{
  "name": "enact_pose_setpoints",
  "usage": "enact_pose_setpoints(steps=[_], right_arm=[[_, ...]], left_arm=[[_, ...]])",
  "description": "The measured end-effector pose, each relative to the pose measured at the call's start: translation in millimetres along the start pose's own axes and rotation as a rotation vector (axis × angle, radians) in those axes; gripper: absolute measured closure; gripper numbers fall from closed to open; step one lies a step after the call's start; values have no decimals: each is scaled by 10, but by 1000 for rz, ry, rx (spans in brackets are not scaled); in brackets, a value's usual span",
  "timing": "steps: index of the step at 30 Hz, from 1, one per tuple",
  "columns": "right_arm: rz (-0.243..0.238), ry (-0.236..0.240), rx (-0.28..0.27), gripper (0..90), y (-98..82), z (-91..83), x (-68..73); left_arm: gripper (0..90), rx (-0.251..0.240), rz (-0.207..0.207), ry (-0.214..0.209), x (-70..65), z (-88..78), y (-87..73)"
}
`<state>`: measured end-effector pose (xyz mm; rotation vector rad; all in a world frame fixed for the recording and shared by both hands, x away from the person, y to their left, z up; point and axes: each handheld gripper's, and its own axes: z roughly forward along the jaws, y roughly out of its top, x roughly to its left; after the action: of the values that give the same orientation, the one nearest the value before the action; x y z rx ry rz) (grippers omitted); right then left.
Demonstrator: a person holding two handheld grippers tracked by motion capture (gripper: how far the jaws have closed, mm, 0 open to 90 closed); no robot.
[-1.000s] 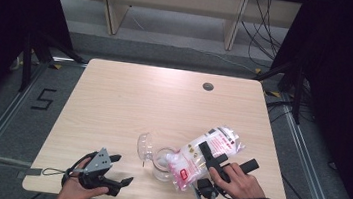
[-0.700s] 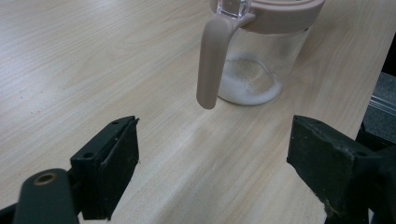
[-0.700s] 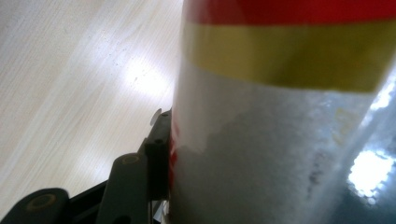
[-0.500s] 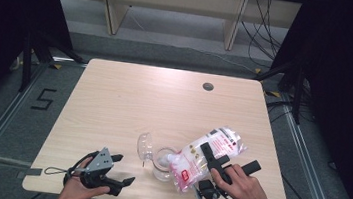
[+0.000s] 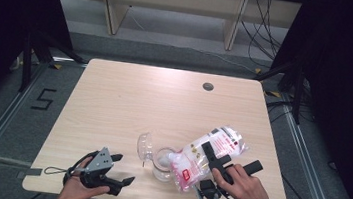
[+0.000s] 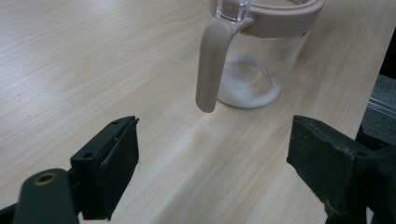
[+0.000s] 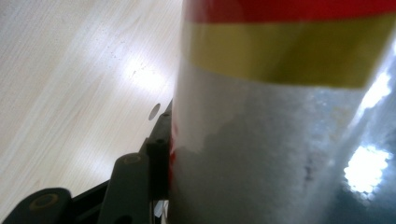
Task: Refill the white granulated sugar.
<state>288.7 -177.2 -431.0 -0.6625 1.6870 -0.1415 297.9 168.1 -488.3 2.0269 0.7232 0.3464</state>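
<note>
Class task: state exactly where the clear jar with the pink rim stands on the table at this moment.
In the high view the jar stands near the table's front edge, between the left gripper and the tilted bag held in the right gripper.

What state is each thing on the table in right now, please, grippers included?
Jar: upright, lid open, a little white powder at the bottom.
Lid: flipped back to the jar's left.
Bag: tilted mouth-down over the jar, clamped.
Right gripper: shut on bag.
Left gripper: open, holding nothing, near the table's front edge.
</note>
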Motion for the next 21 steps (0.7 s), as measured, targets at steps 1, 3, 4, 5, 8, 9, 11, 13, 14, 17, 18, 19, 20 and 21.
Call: enact_pose_setpoints(steps=[1,3,4,5,8,9,11,13,14,17,18,19,20,21], right_arm=[[-43,-6,-11,541,-7,5,-30],[-27,-8,-10,542,2,-3,-22],[-6,-4,-3,542,10,-10,-9],[-43,-9,-14,543,3,-3,-34],[-47,-10,-14,543,3,-7,-38],[-48,-11,-14,544,3,-8,-39],[-47,-13,-15,545,-2,-11,-43],[-46,-13,-12,546,-6,-11,-42],[-46,-13,-10,546,-8,-10,-42],[-44,-11,-11,546,-11,-9,-41],[-43,-13,-12,547,-10,-10,-38],[-44,-11,-13,547,-9,-11,-38],[-44,-11,-13,547,-8,-11,-37],[-44,-10,-12,548,-6,-11,-37]], left_arm=[[161,-9,-38,1,-25,8,-6],[161,-4,-30,-2,-20,3,-3],[161,-5,-31,1,-23,5,-4],[161,-5,-31,1,-23,6,-4],[160,-9,-37,2,-27,10,-5],[160,-10,-36,2,-28,12,-5],[160,-5,-28,3,-24,8,-4],[160,-9,-36,2,-26,12,-4],[160,-9,-36,3,-25,11,-4],[160,0,-23,6,-12,5,-2],[160,-1,-22,6,-12,5,-1],[161,-1,-23,6,-13,6,-1],[160,-1,-22,5,-13,5,-1],[160,-11,-35,2,-22,11,-1]])
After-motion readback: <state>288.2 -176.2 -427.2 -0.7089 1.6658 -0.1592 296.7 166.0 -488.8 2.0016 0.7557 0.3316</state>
